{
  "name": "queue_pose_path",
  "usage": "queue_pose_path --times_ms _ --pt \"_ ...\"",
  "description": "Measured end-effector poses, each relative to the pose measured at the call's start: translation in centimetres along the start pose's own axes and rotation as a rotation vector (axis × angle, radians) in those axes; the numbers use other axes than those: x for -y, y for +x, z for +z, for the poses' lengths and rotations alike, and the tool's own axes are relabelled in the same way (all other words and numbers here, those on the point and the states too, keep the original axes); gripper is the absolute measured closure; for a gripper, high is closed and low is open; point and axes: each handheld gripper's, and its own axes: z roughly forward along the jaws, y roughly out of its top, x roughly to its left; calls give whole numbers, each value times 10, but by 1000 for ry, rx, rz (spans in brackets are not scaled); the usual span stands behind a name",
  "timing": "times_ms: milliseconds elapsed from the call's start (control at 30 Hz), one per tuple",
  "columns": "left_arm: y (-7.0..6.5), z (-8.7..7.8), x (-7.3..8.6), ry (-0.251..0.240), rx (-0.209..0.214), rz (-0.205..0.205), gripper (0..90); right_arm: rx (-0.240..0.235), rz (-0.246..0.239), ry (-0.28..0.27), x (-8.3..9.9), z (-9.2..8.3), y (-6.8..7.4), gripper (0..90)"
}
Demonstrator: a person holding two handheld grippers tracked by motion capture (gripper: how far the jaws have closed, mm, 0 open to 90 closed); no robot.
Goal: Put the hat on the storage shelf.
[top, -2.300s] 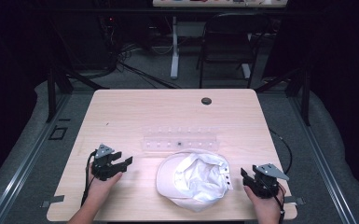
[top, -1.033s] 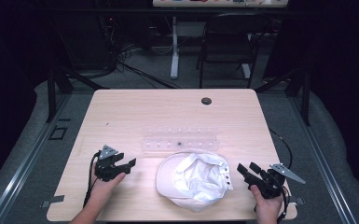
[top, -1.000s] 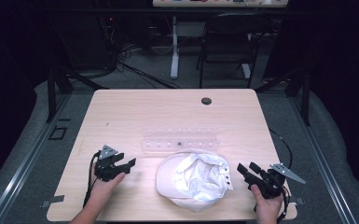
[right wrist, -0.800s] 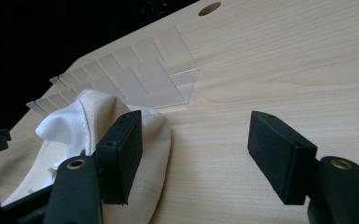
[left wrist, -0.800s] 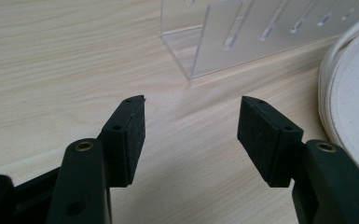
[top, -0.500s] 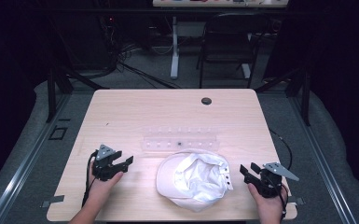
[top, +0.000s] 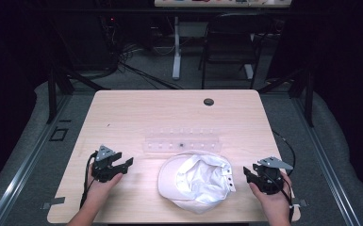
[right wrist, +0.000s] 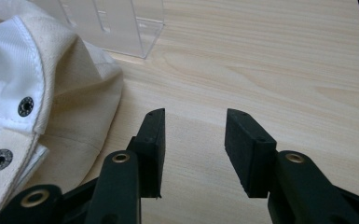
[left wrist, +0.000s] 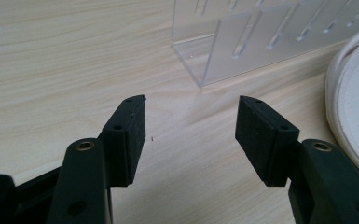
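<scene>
Two grippers flank the white cap (top: 195,181): right gripper (top: 253,175) nearer, jaws just narrowing on nothing; left gripper (top: 125,164) spread, empty.

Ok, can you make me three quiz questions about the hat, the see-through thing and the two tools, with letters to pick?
1. Where is the white cap?
A. between the two tools
B. on the floor
C. on the chair

2. What colour are the tool tips?
A. red
B. black
C. yellow

3. What is the right tool holding?
A. the cap
B. the clear rack
C. nothing

Answers: 1 A, the cap lies between the left tool and the right one. 2 B, both pairs look black. 3 C, bare table shows between its tips; the clear rack stands behind the cap.
</scene>
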Motion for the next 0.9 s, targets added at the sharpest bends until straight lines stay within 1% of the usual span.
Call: queue_pose_path --times_ms 67,133,167,233,267,333,367,400,433,467,500,533,567,600,633,700,733,767,833,900 --pt "0 0 0 -4 6 -7 435 -15 6 3 -4 -1 -2 594" --pt "0 0 1 -3 12 -10 442 -15 0 22 -8 -1 -2 594" --pt "0 0 1 -1 14 -9 446 -17 -5 40 -12 -2 -2 586" --pt "1 -1 1 9 5 1 446 -20 -2 45 -13 -2 -1 586" --pt "1 0 1 5 6 2 449 -22 -4 50 -15 -3 -1 583" --pt "1 0 1 4 4 2 456 -26 -14 52 -19 -3 1 574" --pt "1 0 1 5 7 -4 468 -27 -27 59 -22 -4 1 573" --pt "1 0 1 5 7 -4 469 -27 -27 59 -22 -4 1 573" --pt "1 0 1 6 12 -10 474 -47 -19 63 -25 -4 2 573" --pt "1 0 1 6 12 -10 475 -47 -19 63 -25 -4 2 573" --pt "1 0 2 6 14 -11 480 -58 -14 77 -29 -4 2 573" --pt "1 1 2 7 14 -10 480 -58 -14 77 -29 -4 2 573" --pt "0 1 2 14 17 -5 483 -75 -13 89 -33 -4 3 573" --pt "0 1 2 14 17 -5 484 -75 -13 89 -33 -4 3 573" --pt "-1 1 2 10 22 -10 486 -83 -25 109 -38 -4 4 573" --pt "-2 1 2 17 27 -6 487 -85 -24 114 -40 -3 4 573" --pt "-3 1 2 13 29 -6 489 -112 -7 148 -47 -4 5 573" --pt "-3 1 2 20 30 -2 489 -112 -7 148 -47 -4 5 573" --pt "-4 2 2 22 38 -3 490 -144 10 179 -54 -5 6 568" --pt "-5 3 2 26 39 6 491 -154 12 207 -61 -6 7 566"
